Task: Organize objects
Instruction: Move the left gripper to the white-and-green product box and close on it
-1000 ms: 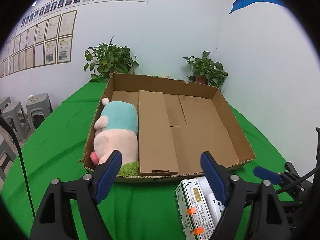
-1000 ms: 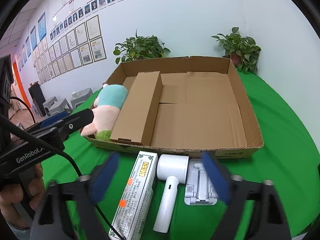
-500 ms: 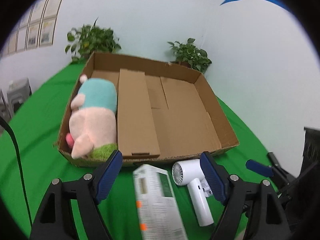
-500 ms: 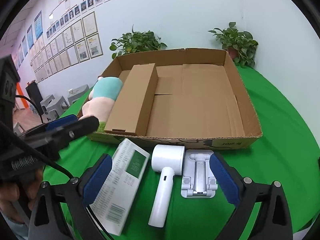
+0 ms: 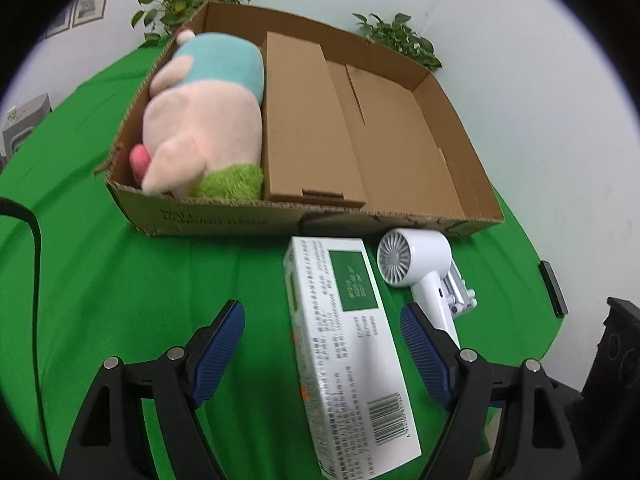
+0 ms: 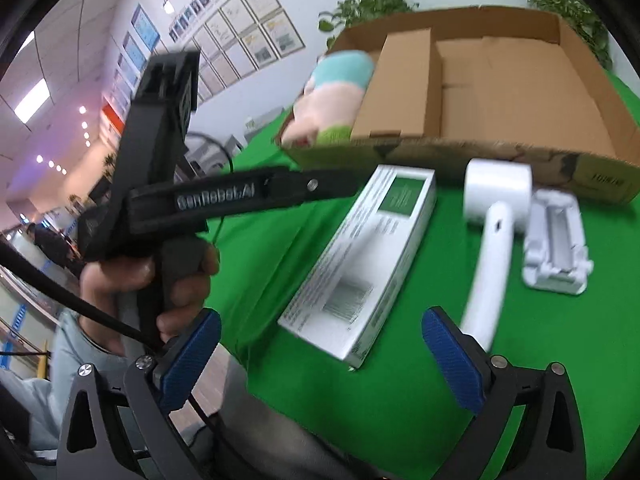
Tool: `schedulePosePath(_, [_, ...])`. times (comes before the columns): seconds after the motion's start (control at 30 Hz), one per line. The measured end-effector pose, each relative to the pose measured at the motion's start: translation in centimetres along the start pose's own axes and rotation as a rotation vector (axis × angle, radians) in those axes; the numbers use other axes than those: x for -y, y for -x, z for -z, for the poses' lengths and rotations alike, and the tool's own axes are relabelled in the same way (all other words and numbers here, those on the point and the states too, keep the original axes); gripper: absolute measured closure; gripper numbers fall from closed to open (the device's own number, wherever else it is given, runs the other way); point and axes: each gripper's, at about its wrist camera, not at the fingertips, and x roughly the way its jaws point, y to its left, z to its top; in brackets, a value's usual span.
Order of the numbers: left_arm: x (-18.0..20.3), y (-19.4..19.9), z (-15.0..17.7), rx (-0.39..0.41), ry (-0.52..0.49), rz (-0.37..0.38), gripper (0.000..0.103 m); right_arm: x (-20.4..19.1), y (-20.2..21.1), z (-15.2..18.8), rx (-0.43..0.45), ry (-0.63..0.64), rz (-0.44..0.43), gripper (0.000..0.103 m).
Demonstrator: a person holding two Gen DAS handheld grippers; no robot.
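Straddling the white box (image 5: 348, 340), left gripper (image 5: 322, 354) jaws wide w/o touching; right gripper (image 6: 320, 354) open too (empty), hairdryer (image 6: 490, 236) beside box near tray (image 5: 208, 214) front edge.

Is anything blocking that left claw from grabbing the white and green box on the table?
Nothing visible does. The left gripper is open, and the white and green box lies on the green cloth between its fingers, with the white hair dryer lying beside it on the right.
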Motion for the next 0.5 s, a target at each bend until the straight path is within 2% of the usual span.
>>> schedulePosePath(0.1, [-0.6,-0.8,0.0,-0.032,0.025,0.042,0.023,-0.9,-1.6,0.3,-0.015,0.011,0.022,0.001])
schedulePosePath(0.33, [-1.1,-3.8,0.9,-0.144,0.062,0.148,0.024,-2.7,-3.8,0.9,0.011,0.114,0.191,0.001])
schedulePosePath(0.5, [-0.7,-4.4,1.7,-0.163,0.066,0.187,0.026,-2.8,-4.9,1.2,-0.006,0.129,0.247,0.003])
